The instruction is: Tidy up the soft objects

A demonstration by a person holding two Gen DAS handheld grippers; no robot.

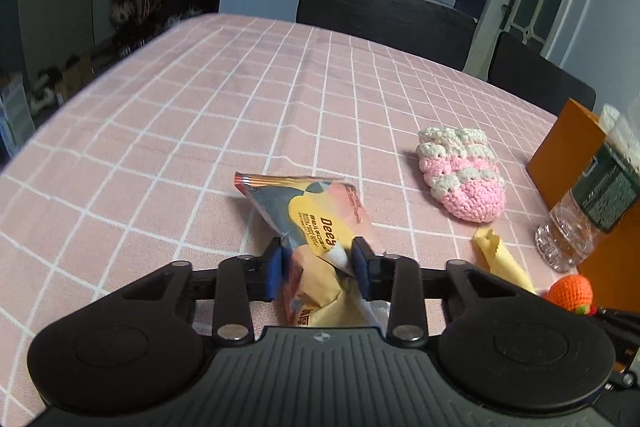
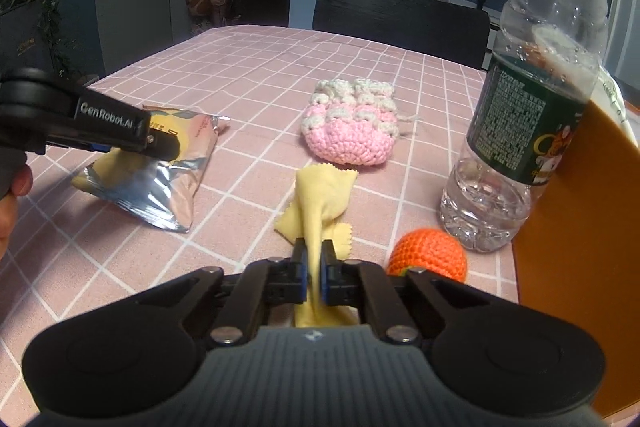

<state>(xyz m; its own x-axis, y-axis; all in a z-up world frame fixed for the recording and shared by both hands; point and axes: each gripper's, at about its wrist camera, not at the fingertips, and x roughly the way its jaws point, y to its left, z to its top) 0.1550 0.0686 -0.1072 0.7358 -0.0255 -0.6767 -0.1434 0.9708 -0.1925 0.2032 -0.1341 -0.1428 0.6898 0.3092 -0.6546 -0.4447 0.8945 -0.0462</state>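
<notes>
Left gripper: pinched the snack bag.
Right gripper: squeezed tight on the yellow cloth.

far tablecloth lies open; bottle and orange box, perhaps touching, block the right.

The tablecloth is patterned in pink with a white grid. The crocheted pouch is banded in pink and cream; the crocheted ball is orange. The cloth is pale yellow, the snack packet silver, yellow and orange, and the bottle is wrapped in a dark green label.
</notes>
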